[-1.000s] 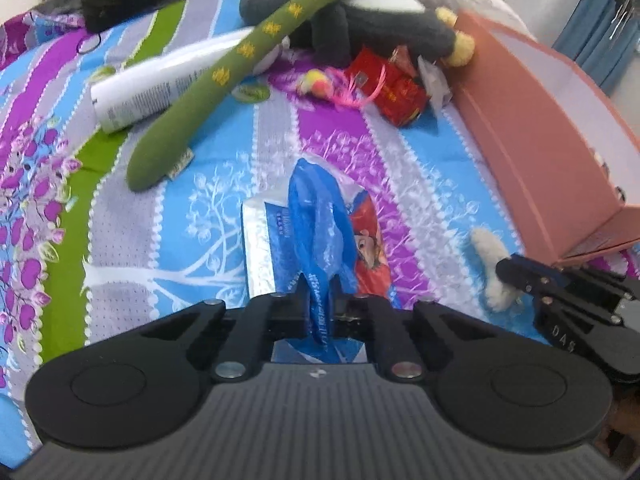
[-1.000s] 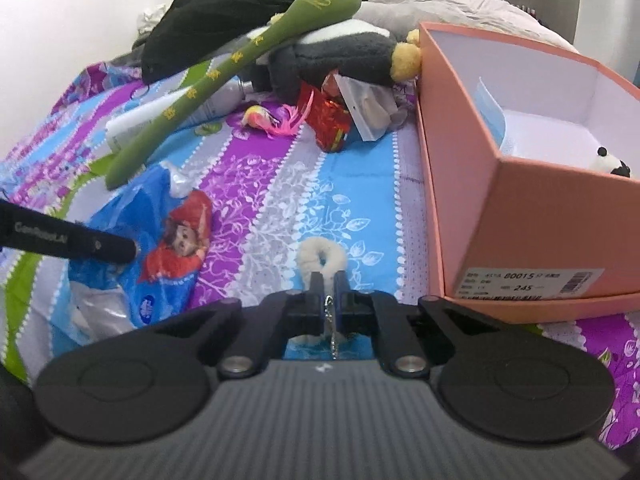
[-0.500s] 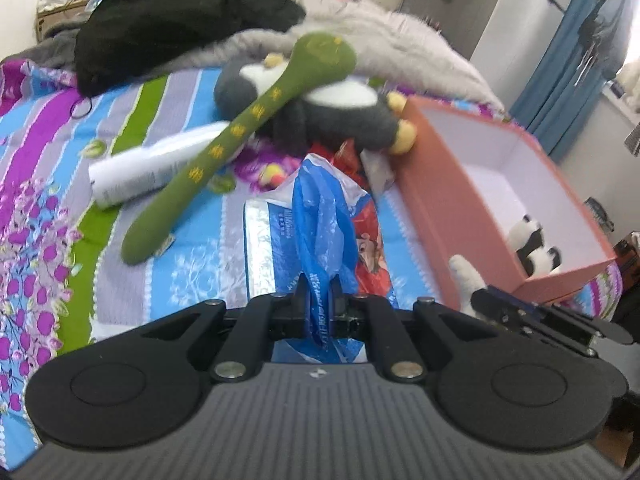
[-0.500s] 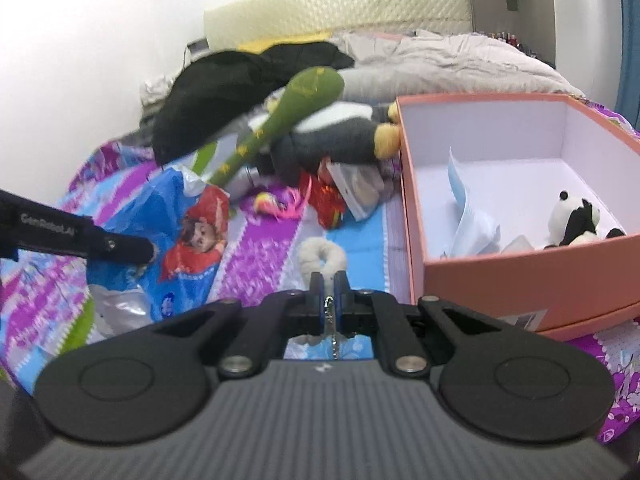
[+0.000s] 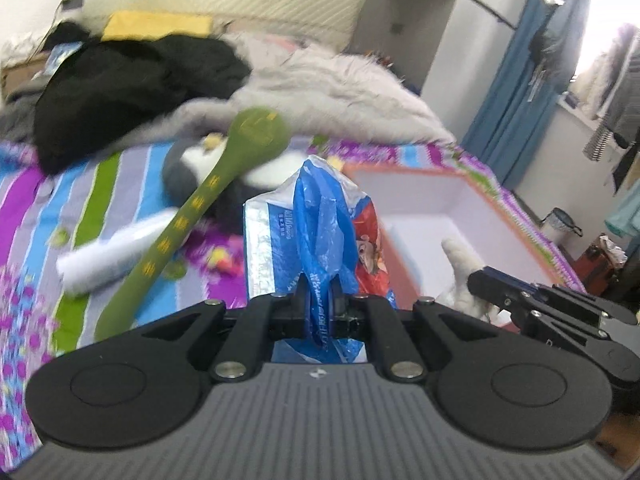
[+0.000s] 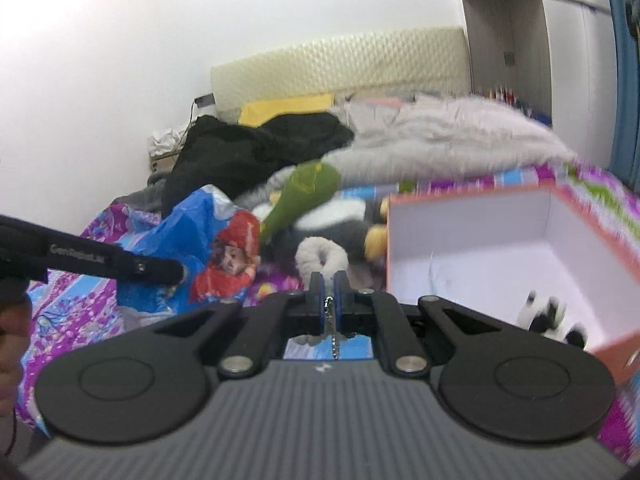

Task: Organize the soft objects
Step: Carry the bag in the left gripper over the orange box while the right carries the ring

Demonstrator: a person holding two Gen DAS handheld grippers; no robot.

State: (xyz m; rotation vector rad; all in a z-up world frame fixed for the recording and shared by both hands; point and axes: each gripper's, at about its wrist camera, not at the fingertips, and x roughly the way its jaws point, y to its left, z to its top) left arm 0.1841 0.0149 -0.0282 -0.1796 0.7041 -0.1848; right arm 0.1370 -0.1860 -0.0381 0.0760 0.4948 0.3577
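I am holding the left tongs (image 5: 320,300) pressed together on a blue plastic bag (image 5: 320,232), pinching a bunched fold of it between the pads; the bag, printed with a red cartoon figure, is hanging in front of the camera, clear of the bed (image 5: 32,208). In the right wrist view that same bag (image 6: 208,248) is showing at the left, with the black finger of the left tongs (image 6: 160,270) reaching into it.

I am keeping the right tongs (image 6: 328,300) closed as well, and they are gripping a thin metal ball chain (image 6: 332,328) that is running down between the pads. A white fluffy ring-shaped plush (image 6: 320,256) is sitting just beyond their tips, apparently hanging from the chain, though I cannot tell the join. From the left wrist view the right tongs (image 5: 480,280) are pointing in from the right with that white plush (image 5: 460,272) at their tip, in front of the orange box (image 5: 400,264).

The box (image 6: 472,200), white inside and open, is standing on the striped bedspread at the right, and a small panda toy (image 6: 544,316) is lying in its near corner. Behind the bag, a long green plush (image 5: 192,220) is leaning across a grey and white stuffed animal (image 5: 180,168), with a white cylinder (image 5: 108,256) lying beside them. Black clothing (image 5: 132,88) and a grey fluffy blanket (image 5: 340,92) are piled farther back.
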